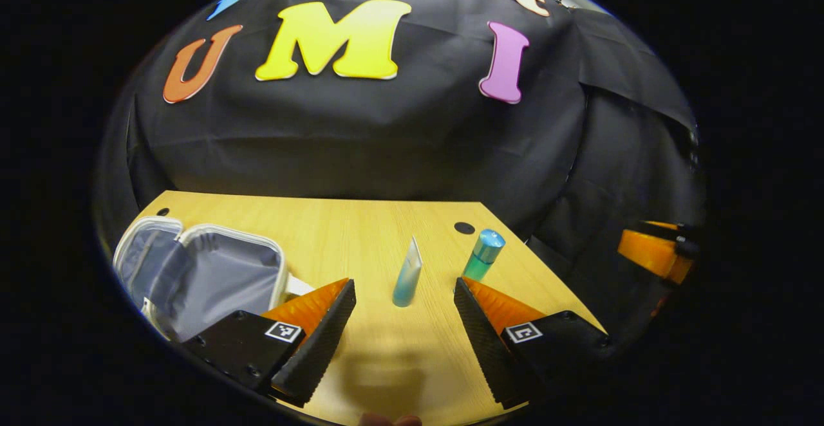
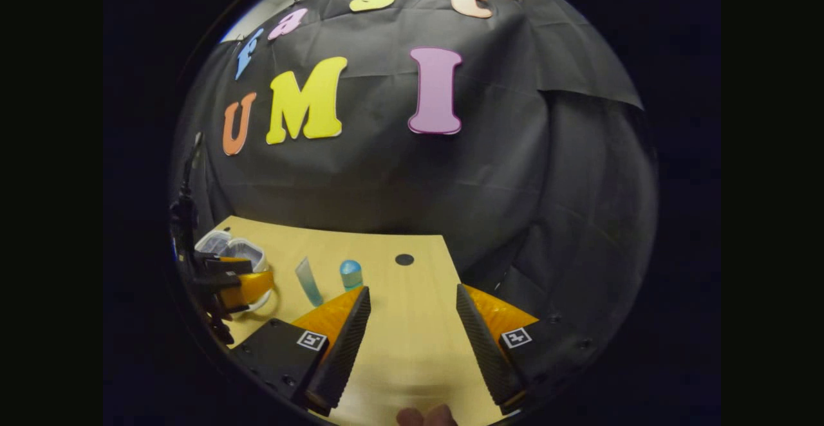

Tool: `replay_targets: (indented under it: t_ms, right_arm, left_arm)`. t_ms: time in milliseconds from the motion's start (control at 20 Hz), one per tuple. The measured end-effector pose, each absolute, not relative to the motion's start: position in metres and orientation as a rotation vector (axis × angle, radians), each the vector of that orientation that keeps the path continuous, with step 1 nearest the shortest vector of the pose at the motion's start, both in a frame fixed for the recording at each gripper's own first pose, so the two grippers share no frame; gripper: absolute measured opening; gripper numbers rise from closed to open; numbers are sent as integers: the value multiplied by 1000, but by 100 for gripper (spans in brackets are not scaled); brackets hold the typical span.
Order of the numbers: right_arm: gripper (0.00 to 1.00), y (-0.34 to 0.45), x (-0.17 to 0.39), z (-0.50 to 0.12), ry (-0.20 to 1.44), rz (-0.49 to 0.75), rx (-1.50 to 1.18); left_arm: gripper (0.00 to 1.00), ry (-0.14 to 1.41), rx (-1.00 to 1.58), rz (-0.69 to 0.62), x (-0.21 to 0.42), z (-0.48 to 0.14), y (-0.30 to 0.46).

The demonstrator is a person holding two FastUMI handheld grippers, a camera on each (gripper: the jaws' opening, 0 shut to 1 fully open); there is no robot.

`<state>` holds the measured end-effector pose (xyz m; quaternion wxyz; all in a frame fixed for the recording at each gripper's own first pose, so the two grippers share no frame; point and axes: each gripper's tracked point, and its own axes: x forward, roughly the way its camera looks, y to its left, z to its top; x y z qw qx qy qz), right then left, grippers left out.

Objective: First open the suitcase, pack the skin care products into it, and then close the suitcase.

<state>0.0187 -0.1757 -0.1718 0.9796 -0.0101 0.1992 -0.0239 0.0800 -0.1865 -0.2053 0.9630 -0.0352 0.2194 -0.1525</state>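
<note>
A wooden bench (image 1: 360,233) sits in front of a black cloth wall. The bench has a small round dark hole (image 1: 464,227) near its far edge.

In the left gripper view, the left claw (image 1: 404,297) is at the bottom of the frame. Its two fingers are spread wide apart and hold nothing. A thin blue tube (image 1: 407,275) stands upright on its cap, right in the gap between the two fingers and a little past them. No finger touches it. Just to the right of it, near the tip of the right-hand finger, stands a small green bottle with a blue cap (image 1: 484,255). It leans a bit. At the lower left of the frame the suitcase (image 1: 199,275) lies open on the bench. You can see its grey lining and pale rim. The left-hand finger covers its near corner, and its left side is cut off by the edge of the picture. At the far right of the frame, off the bench, the other claw shows as an orange shape, too dark to make out well.

In the right gripper view, the right claw (image 2: 412,300) is at the bottom of the frame, with its fingers also spread wide and holding nothing. Bare bench lies between them. The tube and the bottle stand to the upper left of its left-hand finger, well apart from it. Farther left, the left claw stands in front of the suitcase and hides most of it.
</note>
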Motion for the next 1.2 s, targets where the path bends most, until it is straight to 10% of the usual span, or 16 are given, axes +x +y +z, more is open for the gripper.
replay_targets:
  t_ms: [650, 1200]
  right_arm:
    - [80, -210, 23, -216, 521, -96, -34]
    - [80, -184, 33, -217, 525, -2, -63]
  left_arm:
    - [100, 578, -32, -244, 152, -313, -204]
    - [42, 607, 23, -264, 161, -322, -211]
